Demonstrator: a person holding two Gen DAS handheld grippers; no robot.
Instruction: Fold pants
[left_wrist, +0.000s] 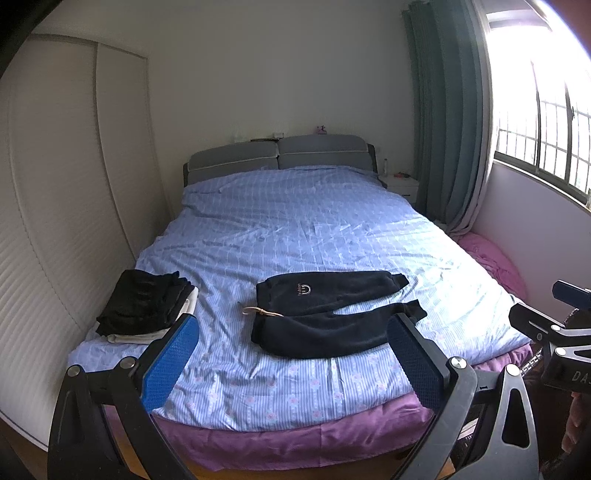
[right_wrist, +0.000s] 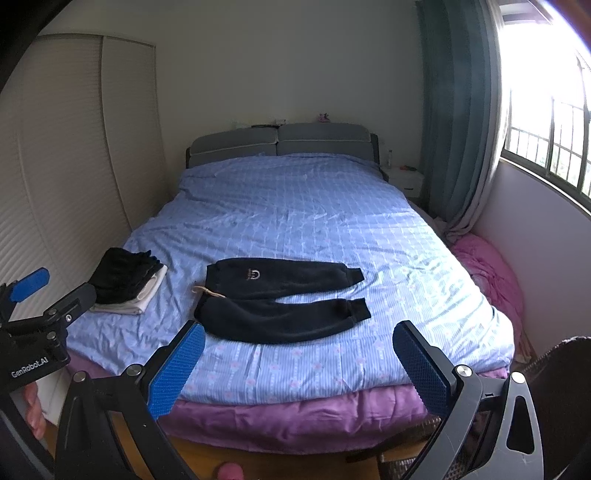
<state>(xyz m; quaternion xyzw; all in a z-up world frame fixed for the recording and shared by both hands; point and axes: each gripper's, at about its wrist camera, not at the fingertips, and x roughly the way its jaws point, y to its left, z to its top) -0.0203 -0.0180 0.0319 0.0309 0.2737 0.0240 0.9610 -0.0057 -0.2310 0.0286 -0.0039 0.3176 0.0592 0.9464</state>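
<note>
Both the left gripper (left_wrist: 291, 363) and right gripper (right_wrist: 299, 373) are hanging spread wide, near the soft, floppy black pants (left_wrist: 328, 314), probably best pinched at the waistband.

Both wrist cameras sitting off foot of bed (left_wrist: 295, 229), looking forward along own blue-padded fingers toward headboard (left_wrist: 277, 155), well back from bedding. Left view standing slightly left, catching right tongs (left_wrist: 554, 325) at right edge. Right view standing slightly right, catching left tongs (right_wrist: 33, 295) at left edge. Both sharing whole bed, pants (right_wrist: 280, 302), clothes stack (right_wrist: 125, 284), curtain (right_wrist: 454, 110), window (right_wrist: 546, 129).
</note>
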